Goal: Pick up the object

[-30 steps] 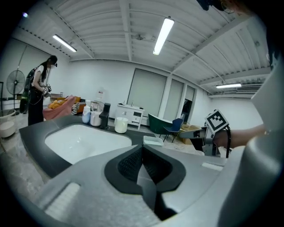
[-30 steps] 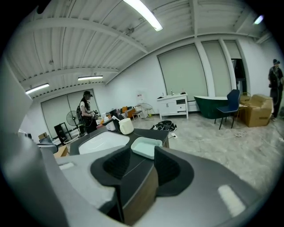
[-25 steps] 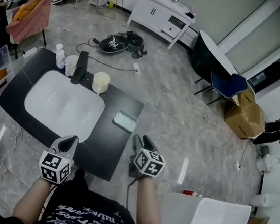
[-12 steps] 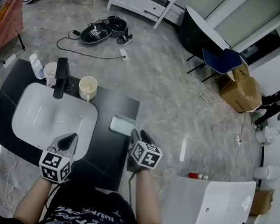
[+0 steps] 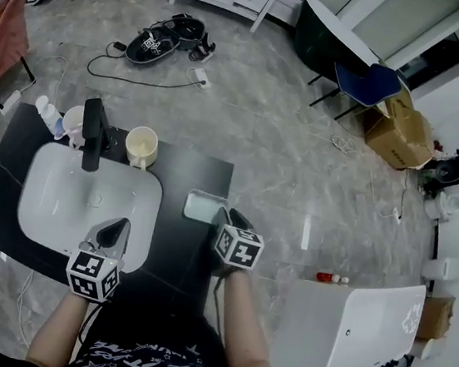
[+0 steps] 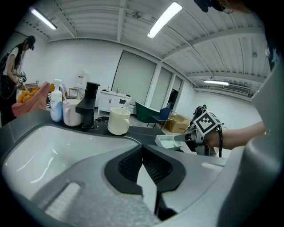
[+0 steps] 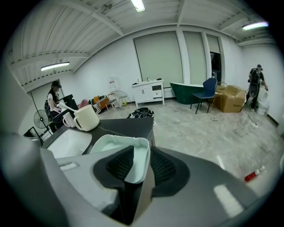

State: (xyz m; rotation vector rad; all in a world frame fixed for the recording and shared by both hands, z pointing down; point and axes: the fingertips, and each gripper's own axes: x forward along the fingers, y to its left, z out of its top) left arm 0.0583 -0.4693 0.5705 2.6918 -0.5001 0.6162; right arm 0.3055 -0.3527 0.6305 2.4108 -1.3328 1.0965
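While the left hand-held gripper [image 5: 114, 229] has kept its place over the near rim of the white sink [image 5: 60, 198], jaws together with nothing between them, the right hand-held gripper [image 5: 232, 217] has gone from short of the pale tray [image 5: 200, 206] a second ago to sitting on its near right corner. The right gripper view shows what that comes to: one pad is inside the tray and the other outside, the thin side wall is caught between them, and I see no gap on either side, so I take the jaws as closed on that wall. The tray itself lies where it did, flat on the black desk [image 5: 185, 173] at its right edge, just right of the sink and nearer than the cream mug [image 5: 140, 147], which stands beside the black faucet [image 5: 94, 131]. Nothing suggests it has left the surface yet. By my reading the reach is over and the grasp is made, so the lift is what remains. A hold on one corner of a shallow, smooth-looking dish is likely to let the far left end sag or swing as it comes up, and the wall could slip from the pads, so a slow, straight rise seems the safer course. The left gripper looks to have no part in this.
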